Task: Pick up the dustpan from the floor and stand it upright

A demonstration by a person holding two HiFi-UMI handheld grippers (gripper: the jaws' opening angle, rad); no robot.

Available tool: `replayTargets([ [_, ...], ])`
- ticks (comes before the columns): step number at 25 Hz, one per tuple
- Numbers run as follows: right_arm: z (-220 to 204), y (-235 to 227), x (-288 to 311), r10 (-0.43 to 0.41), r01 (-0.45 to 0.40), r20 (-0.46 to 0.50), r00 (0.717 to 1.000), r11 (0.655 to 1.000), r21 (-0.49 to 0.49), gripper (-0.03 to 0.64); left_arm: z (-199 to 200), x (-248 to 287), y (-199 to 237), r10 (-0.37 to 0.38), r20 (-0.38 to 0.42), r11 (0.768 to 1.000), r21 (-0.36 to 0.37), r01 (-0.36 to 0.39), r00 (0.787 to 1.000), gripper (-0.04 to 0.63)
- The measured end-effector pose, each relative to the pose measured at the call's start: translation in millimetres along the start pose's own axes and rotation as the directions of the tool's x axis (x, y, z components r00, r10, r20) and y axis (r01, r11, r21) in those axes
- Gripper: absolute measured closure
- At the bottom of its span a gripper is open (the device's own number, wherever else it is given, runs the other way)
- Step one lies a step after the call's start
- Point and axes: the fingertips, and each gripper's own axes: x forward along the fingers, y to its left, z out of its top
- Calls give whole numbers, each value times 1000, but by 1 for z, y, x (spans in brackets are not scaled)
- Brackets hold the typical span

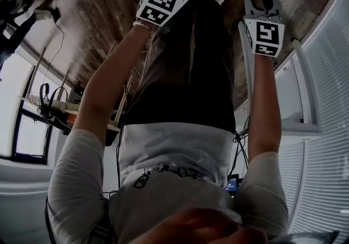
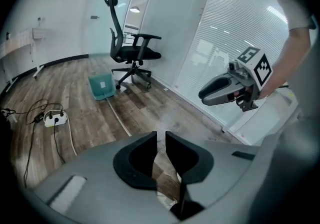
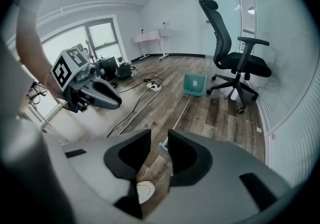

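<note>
An office with a wood-plank floor [image 2: 85,118], pale walls and a glass partition hung with white blinds [image 2: 225,27]. A person stands looking steeply down, both arms stretched toward the floor, with a two-jaw tool in each hand.

The left tool [image 2: 161,140] has its jaws a narrow slit apart. Nothing is between them, and only floorboards show through the gap. The right tool [image 3: 159,140] has its jaws somewhat wider apart and also grips nothing. Through its gap show floorboards and the toe of a white shoe [image 3: 141,191]. The two tools hang side by side, apart from each other, both tilted downward.

The teal dustpan [image 3: 195,83] rests on the floor well ahead of both tools, touched by neither. Its long pale handle [image 3: 181,113] lies along the boards and runs back toward the right tool, and its teal end shows just beyond that tool's jaw tips.

A black office chair [image 3: 235,57] on castors stands just beyond the dustpan, ahead and to the right of the right tool. Ahead and to the left of the left tool, a white power strip [image 2: 54,118] lies on the floor with dark cables trailing from it.
</note>
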Motion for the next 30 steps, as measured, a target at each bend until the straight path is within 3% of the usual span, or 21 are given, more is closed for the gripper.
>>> replayTargets([
  [10, -69, -22, 82, 12, -12, -46, 999, 1000, -2, 543, -59, 85, 23, -37, -71, 999, 34, 40, 997, 563],
  [22, -120, -35, 198, 22, -22, -25, 999, 1000, 11, 543, -125, 184, 72, -23, -76, 997, 65, 28, 997, 558],
  [30, -161, -55, 272, 39, -39, -32, 999, 999, 4, 527, -166, 258, 95, -61, -89, 991, 111, 71, 994, 534],
])
